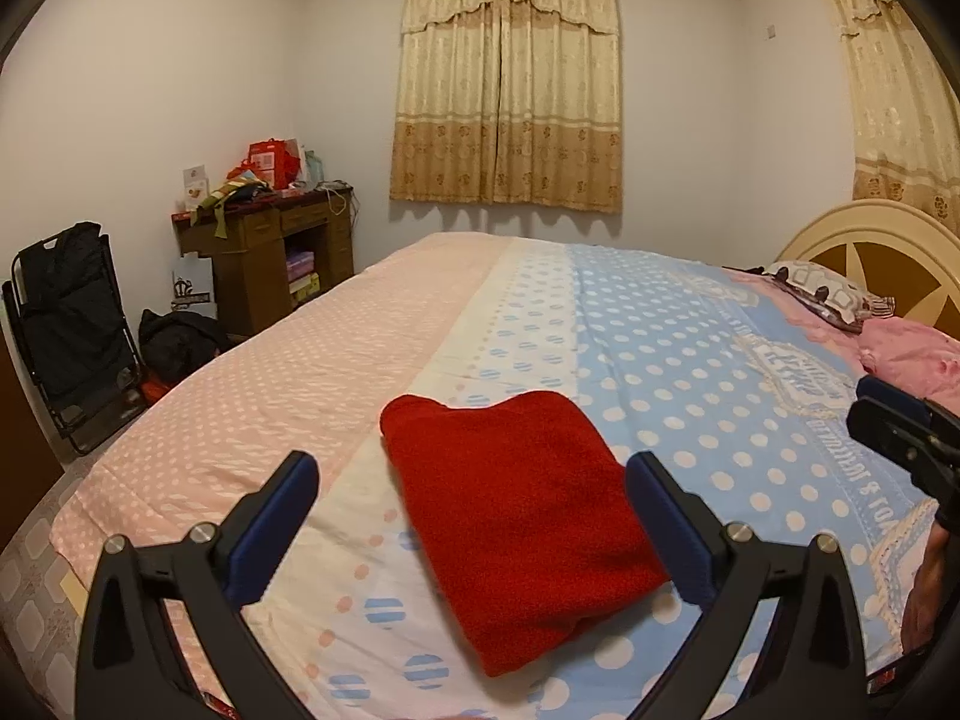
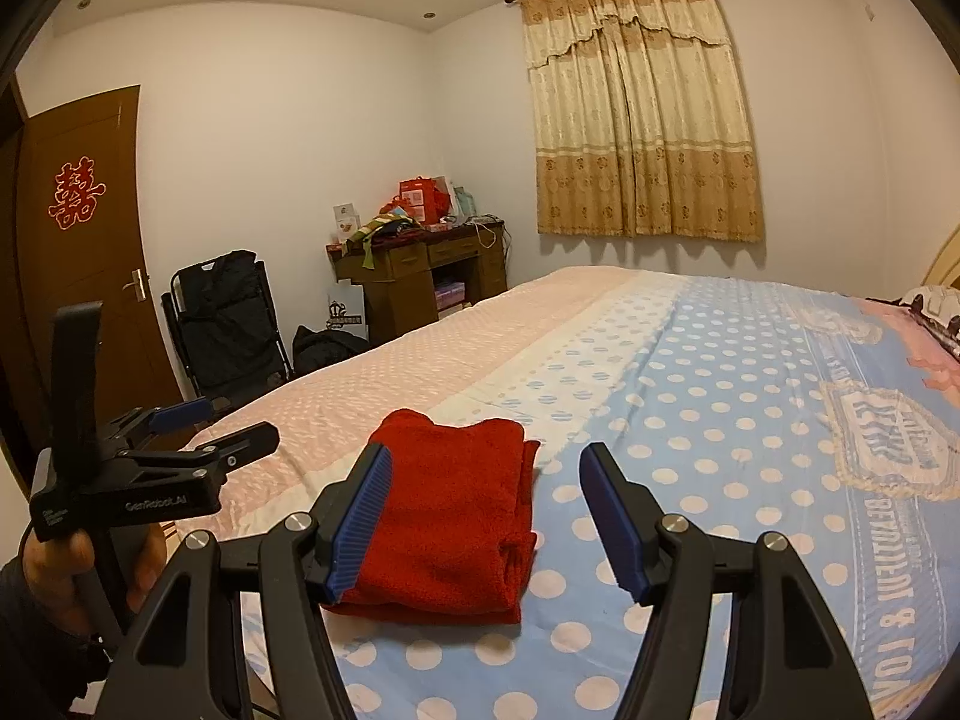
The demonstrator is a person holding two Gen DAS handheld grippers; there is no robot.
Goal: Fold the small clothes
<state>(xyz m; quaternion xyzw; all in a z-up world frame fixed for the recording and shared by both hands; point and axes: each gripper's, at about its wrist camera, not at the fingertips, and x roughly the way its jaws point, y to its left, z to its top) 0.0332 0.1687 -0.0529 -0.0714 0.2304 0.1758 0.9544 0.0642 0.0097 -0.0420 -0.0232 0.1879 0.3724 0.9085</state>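
Right wrist view takes in the bed (image 2: 690, 360) first, spread with a polka-dot sheet in pink, white and light blue bands. Large printed lettering runs across the blue part, seen upside down and curved, so only an ampersand and a few broken capitals can be made out; I cannot read the words. Behind the bed hang patterned beige curtains (image 2: 642, 114). On the brown door (image 2: 84, 252) at the left is a red double-happiness paper cutout (image 2: 77, 197). A wooden desk (image 2: 420, 276) in the far corner carries red gift boxes and bags whose print is too small to read, and a black folding chair (image 2: 225, 324) leans near it.

The folded red garment (image 2: 456, 516) lies flat on the bed near the front edge, across the white and blue bands. In the left wrist view the same red garment (image 1: 516, 516) rests on the sheet in front of the camera.

The left gripper (image 1: 474, 516) stands wide, its blue pads either side of the garment and clear of it. The right gripper (image 2: 486, 516) is also spread wide and holds nothing, its left pad in front of the garment's edge. From the right wrist view the left gripper's (image 2: 240, 426) black body shows the brand "GenRobot.AI" in pale letters, with a hand (image 2: 48, 570) around its handle.
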